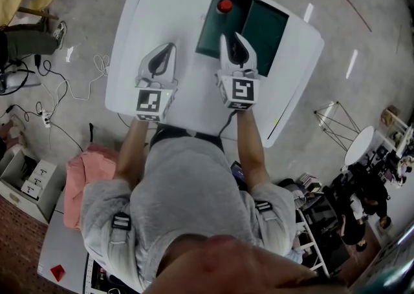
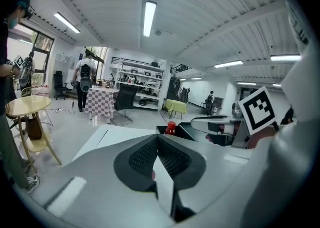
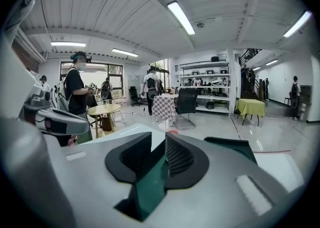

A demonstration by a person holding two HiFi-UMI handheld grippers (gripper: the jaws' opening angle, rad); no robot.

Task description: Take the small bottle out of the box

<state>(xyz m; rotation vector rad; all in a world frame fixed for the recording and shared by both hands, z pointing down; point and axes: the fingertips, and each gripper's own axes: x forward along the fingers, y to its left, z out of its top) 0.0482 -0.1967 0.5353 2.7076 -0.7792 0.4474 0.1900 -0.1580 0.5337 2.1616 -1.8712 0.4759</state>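
A small bottle with a red cap [image 1: 224, 6] stands in the far left corner of a dark green box [image 1: 208, 42], whose lid [image 1: 266, 22] lies open to the right. The box sits on a white table [image 1: 168, 2]. My right gripper [image 1: 231, 37] hovers at the box's near edge with its jaws slightly apart and nothing between them; the green box shows through the gap in the right gripper view [image 3: 157, 141]. My left gripper [image 1: 171, 47] is over bare table left of the box, tips together and empty. From the left gripper view [image 2: 157, 140] the bottle [image 2: 171, 128] is ahead.
The table's near edge runs just below both grippers. Cables and a power strip [image 1: 45, 117] lie on the floor to the left, beside a pink cloth [image 1: 90, 173]. A round yellow table [image 2: 26, 104] and people stand farther off in the room.
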